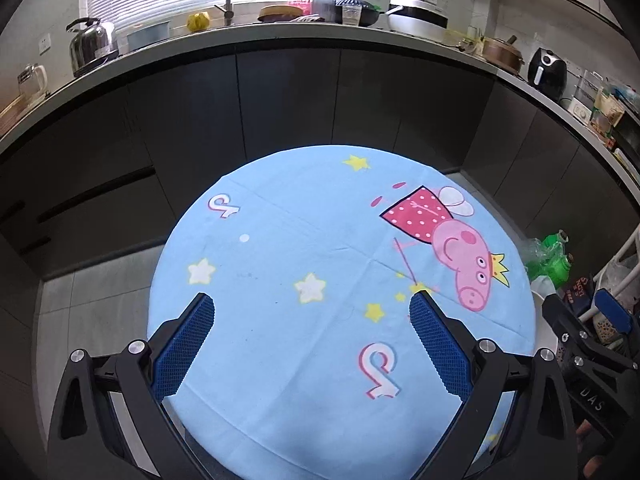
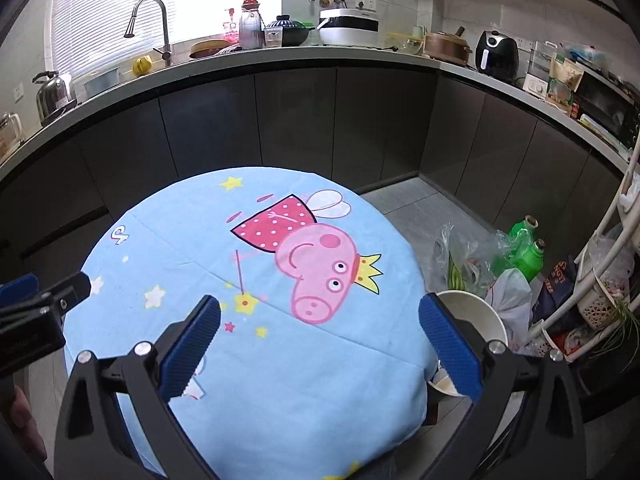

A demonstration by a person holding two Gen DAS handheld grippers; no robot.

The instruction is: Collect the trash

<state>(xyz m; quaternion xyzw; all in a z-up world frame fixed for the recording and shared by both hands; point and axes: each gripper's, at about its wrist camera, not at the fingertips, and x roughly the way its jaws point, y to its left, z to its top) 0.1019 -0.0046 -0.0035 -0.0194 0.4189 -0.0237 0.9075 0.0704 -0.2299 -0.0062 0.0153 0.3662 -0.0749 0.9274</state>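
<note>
Blue cartoon cloth (image 1: 304, 240) covers the round counter, on which no trash is seen; both the left claw (image 1: 312, 306) and right claw (image 2: 320, 308) are held wide open and empty above it. Possible trash is found at the right of the right wrist view: a paper bowl (image 2: 476, 312) and plastic bags (image 2: 468, 252) on the floor, probably the next reach.

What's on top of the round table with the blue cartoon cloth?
Only the blue cartoon-print cloth covering the round table; no trash shows on it. The tabletop underneath is hidden.
</note>
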